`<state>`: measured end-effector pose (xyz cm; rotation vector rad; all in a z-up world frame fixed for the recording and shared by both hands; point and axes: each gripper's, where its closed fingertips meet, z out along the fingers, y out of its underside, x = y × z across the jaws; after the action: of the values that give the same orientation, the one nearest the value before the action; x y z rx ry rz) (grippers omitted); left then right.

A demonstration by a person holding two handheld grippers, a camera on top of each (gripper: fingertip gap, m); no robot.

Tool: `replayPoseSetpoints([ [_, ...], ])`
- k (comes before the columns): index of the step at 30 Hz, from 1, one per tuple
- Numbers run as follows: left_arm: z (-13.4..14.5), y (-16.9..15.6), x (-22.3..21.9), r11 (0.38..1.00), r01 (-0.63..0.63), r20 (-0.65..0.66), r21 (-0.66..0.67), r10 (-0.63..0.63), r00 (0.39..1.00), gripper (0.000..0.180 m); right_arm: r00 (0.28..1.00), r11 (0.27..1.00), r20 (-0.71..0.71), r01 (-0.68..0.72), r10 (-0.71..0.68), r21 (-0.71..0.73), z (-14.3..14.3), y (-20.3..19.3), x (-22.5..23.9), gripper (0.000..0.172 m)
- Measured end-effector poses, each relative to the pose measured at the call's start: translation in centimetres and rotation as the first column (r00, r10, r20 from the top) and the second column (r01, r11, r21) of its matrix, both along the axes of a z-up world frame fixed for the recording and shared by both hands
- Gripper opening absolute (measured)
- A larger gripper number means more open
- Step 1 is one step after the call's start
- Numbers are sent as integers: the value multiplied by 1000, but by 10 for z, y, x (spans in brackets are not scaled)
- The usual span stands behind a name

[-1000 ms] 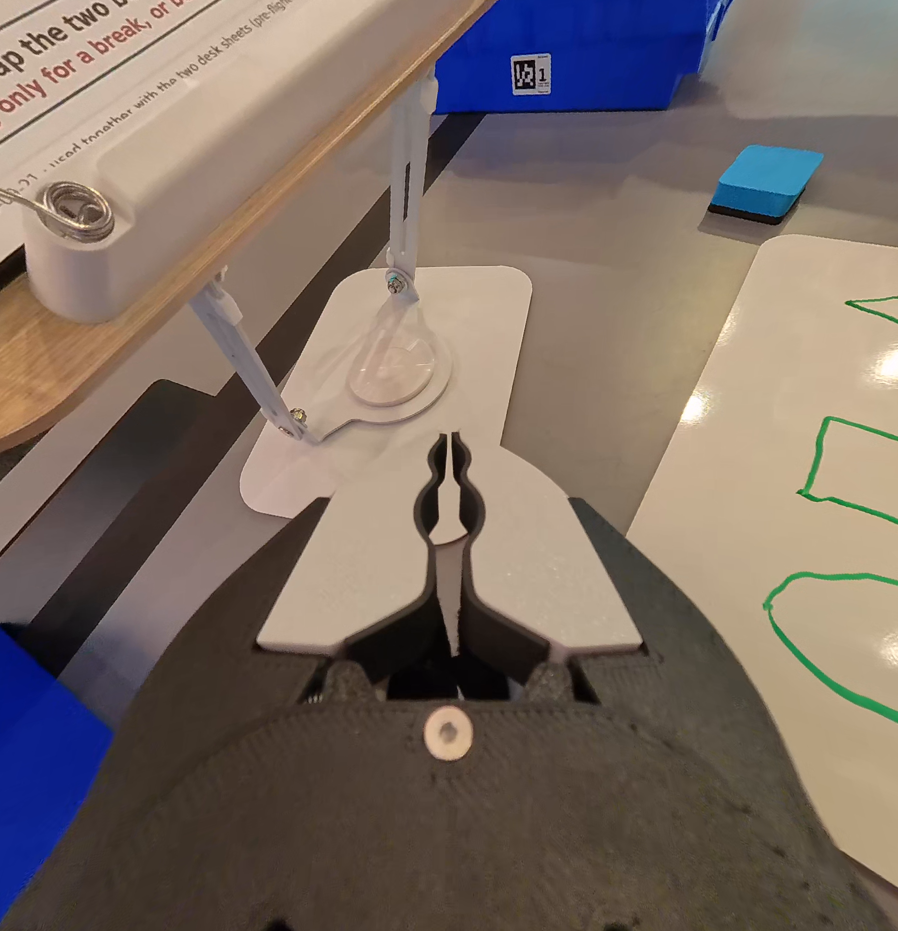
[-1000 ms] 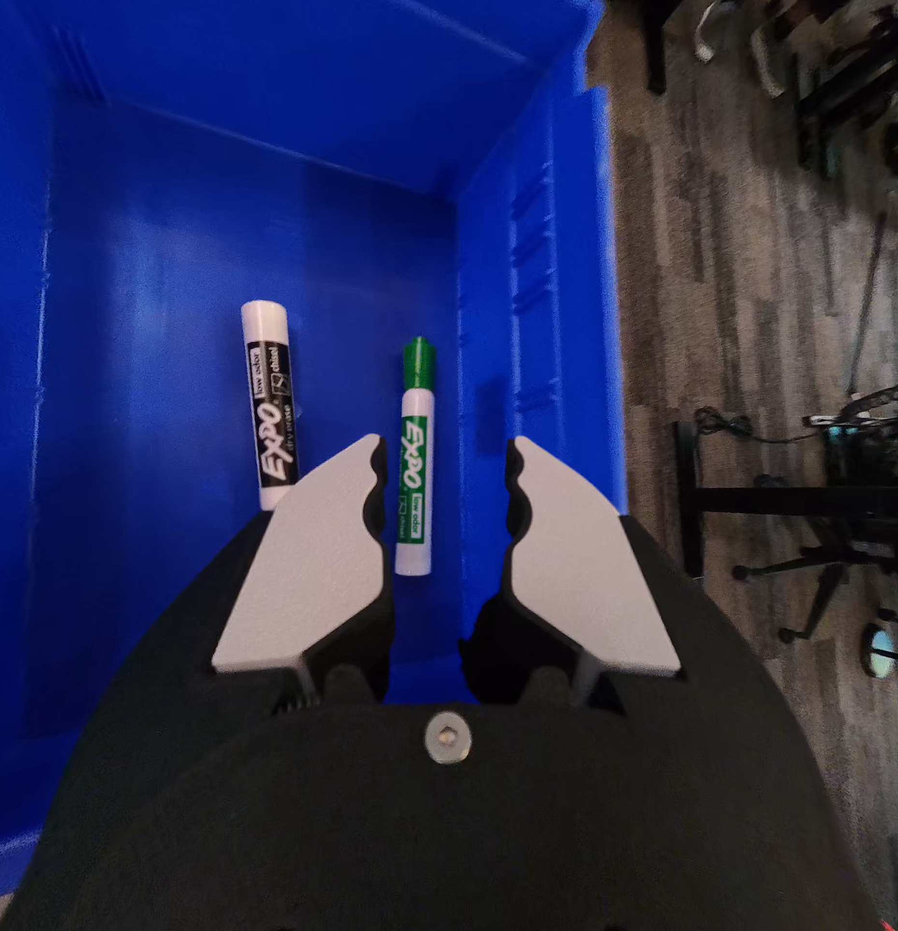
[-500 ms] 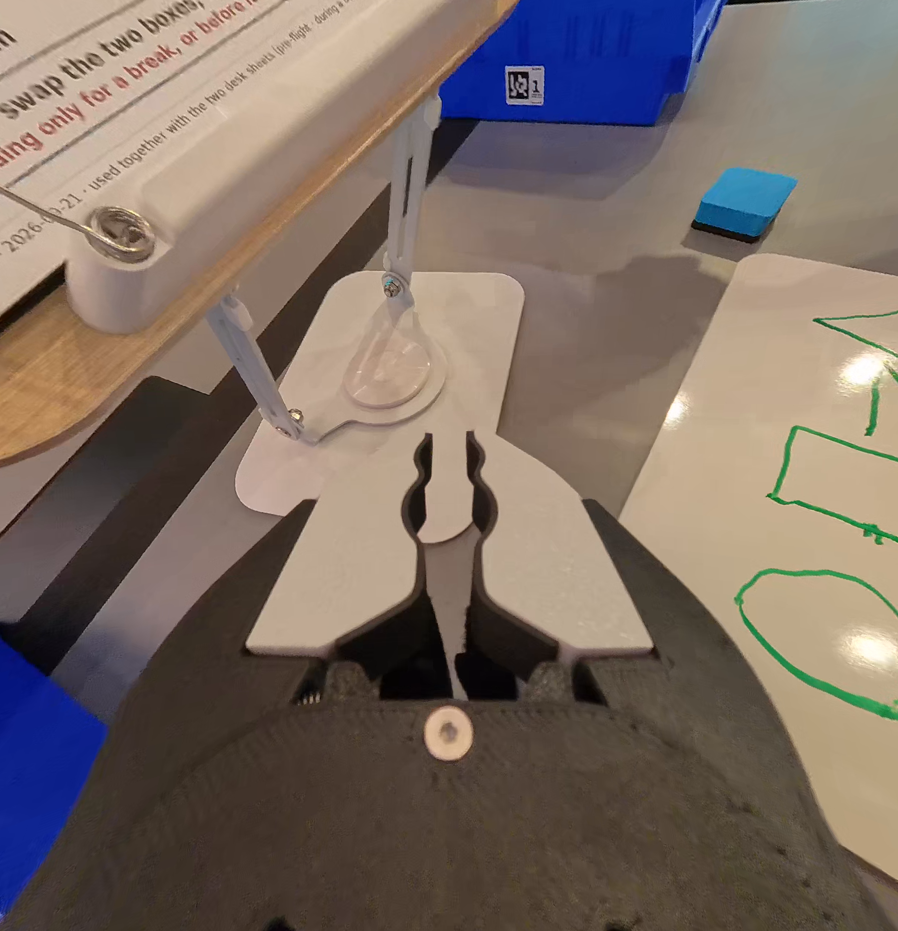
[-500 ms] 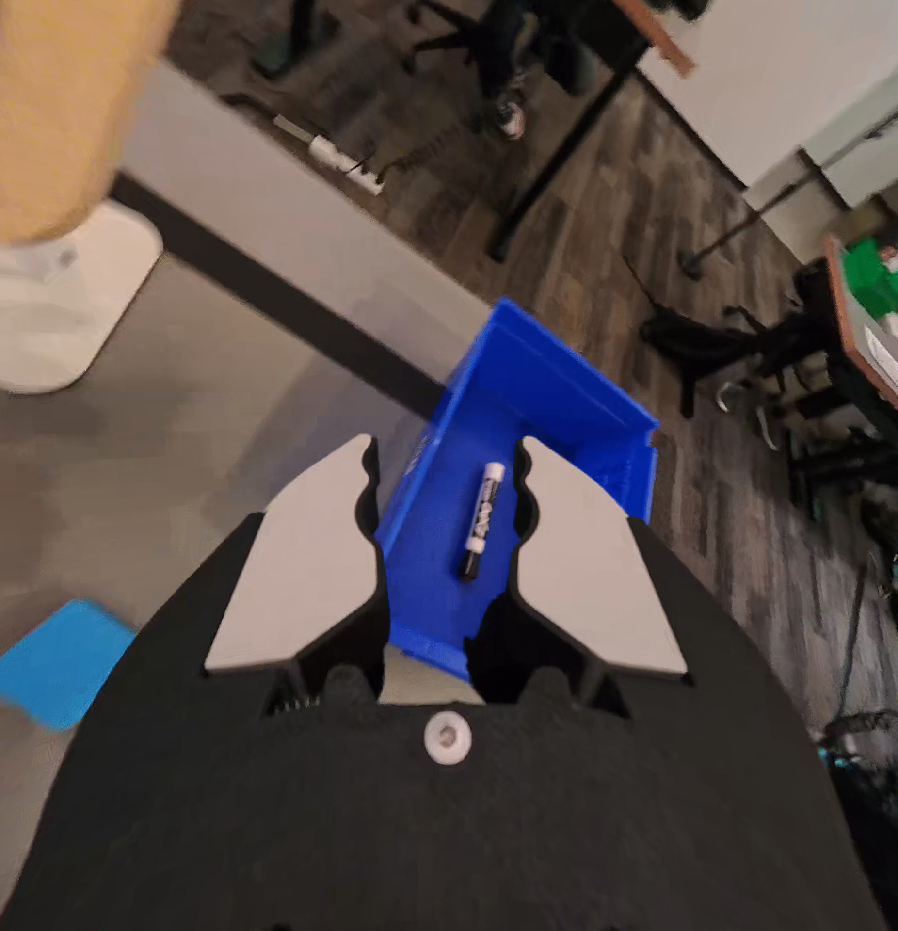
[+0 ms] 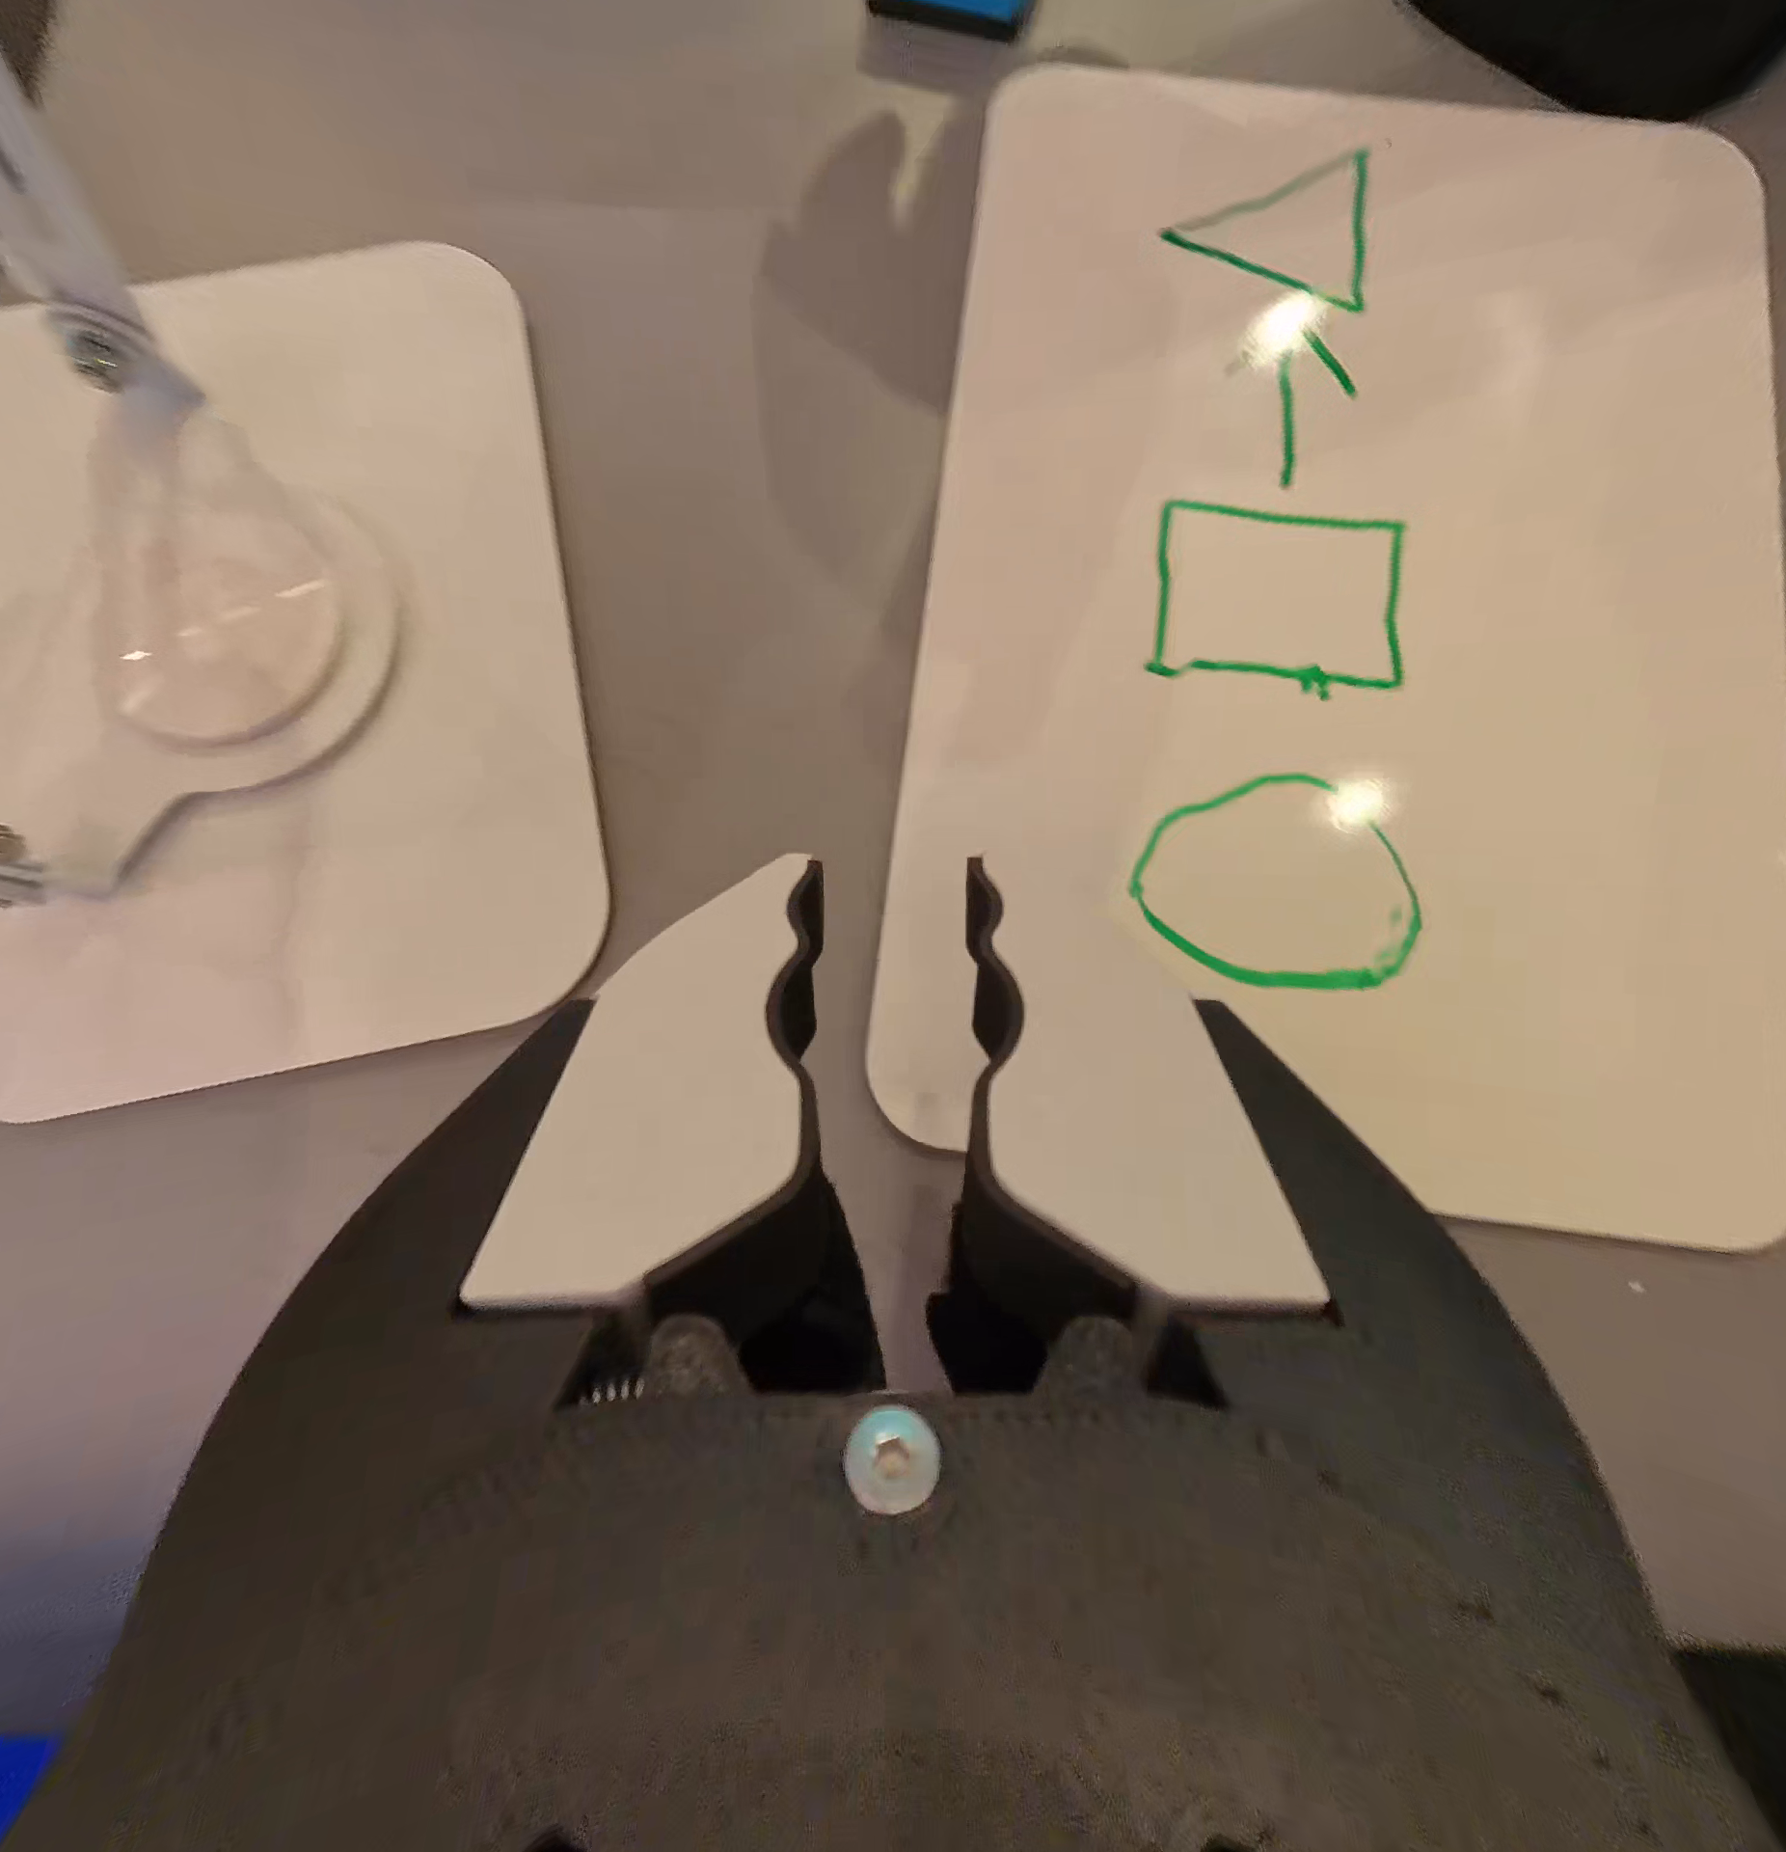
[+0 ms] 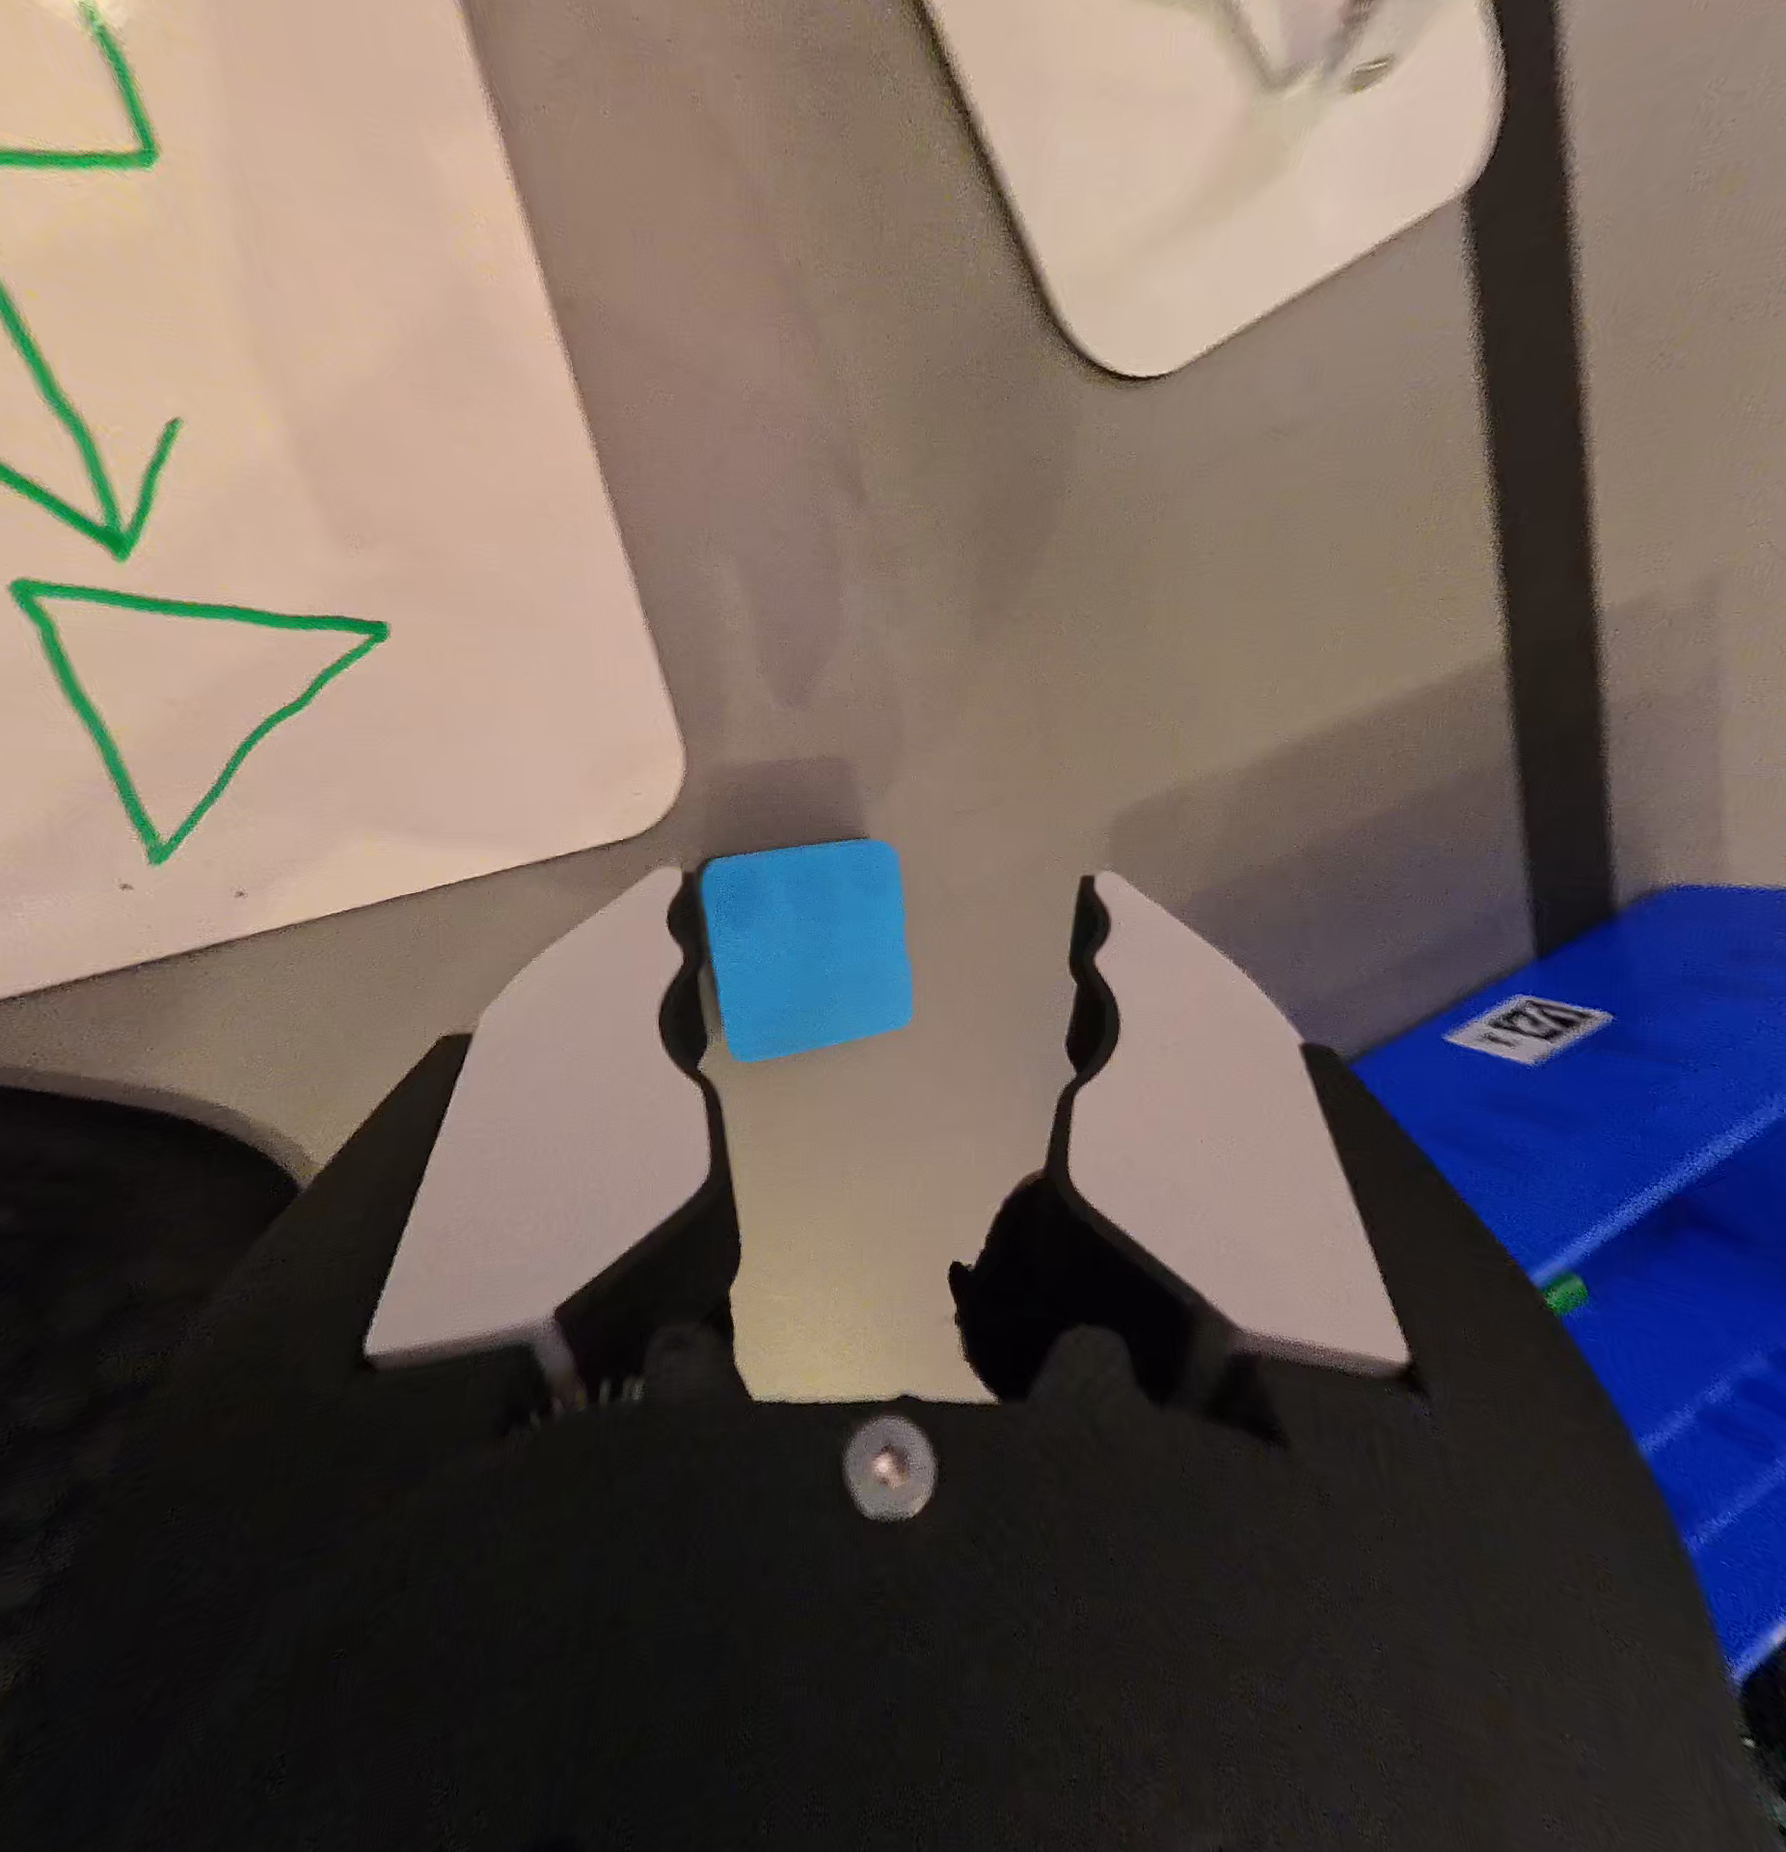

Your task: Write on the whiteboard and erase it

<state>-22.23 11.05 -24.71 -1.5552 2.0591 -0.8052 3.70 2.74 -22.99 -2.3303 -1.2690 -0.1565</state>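
Note:
The whiteboard lies flat on the grey table and bears a green triangle, arrow, rectangle and circle. It also shows in the right wrist view. My left gripper is open and empty, over the table at the board's near left edge. A blue eraser lies on the table just off the board's corner. My right gripper is open wide over it. The eraser sits between the fingers, close to the left finger and well clear of the right one. An edge of the eraser shows at the top of the left wrist view.
A white stand base plate with a clear suction cup lies left of the board; it also shows in the right wrist view. A blue bin stands right of my right gripper. A dark strip runs along the table.
My left gripper has opened from shut and swung right toward the whiteboard. My right gripper has left the blue bin where the markers lie, come over the eraser and opened wider.

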Motion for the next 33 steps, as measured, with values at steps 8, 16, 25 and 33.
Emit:
replayPoseSetpoints([
  [8, -22, -22, -20, 990, 140, -151, -17, -141, 978, 23, 989, 978, 137, -34, 63, -205, -47, -8, 18, 73],
  [16, -46, -23, -28, 988, 152, -244, -40, -157, 957, 19, 991, 961, 112, -47, 80, -274, -67, -13, 21, 55],
  [25, -51, -20, -26, 991, 126, -248, -46, -134, 959, 1, 998, 981, 7, -67, 70, -180, -36, -13, 1, 53],
  [33, -52, -20, -30, 994, 106, -290, -21, -108, 951, 1, 984, 958, 1, -176, 181, -224, -25, -53, -55, 53],
])
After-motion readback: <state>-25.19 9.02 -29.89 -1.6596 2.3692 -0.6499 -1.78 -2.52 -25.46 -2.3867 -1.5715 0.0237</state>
